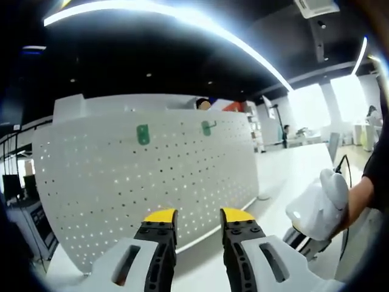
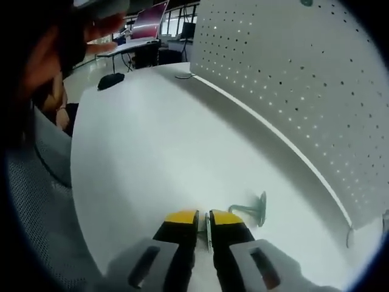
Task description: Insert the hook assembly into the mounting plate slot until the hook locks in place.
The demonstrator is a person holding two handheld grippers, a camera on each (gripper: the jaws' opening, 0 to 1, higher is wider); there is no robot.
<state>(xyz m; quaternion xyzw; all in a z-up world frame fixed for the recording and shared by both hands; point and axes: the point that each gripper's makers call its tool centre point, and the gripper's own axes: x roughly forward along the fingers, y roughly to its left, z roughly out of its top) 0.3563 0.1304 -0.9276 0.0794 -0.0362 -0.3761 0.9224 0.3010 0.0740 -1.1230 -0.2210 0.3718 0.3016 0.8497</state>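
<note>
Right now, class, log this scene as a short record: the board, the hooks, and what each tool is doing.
board: white pegboard standing upright on the white table
mounted: two green hooks near the board's top
loose hook: green hook assembly lying on the table in front of the board
left tool: open, holding nothing, facing the board
right tool: nearly closed on a thin plate, just short of the loose hook

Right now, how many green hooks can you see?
3. Two hang on the pegboard: a flat plate hook at upper left and a curved hook to its right. A third hook lies on the table just ahead of the right gripper. Others may be hidden.
</note>
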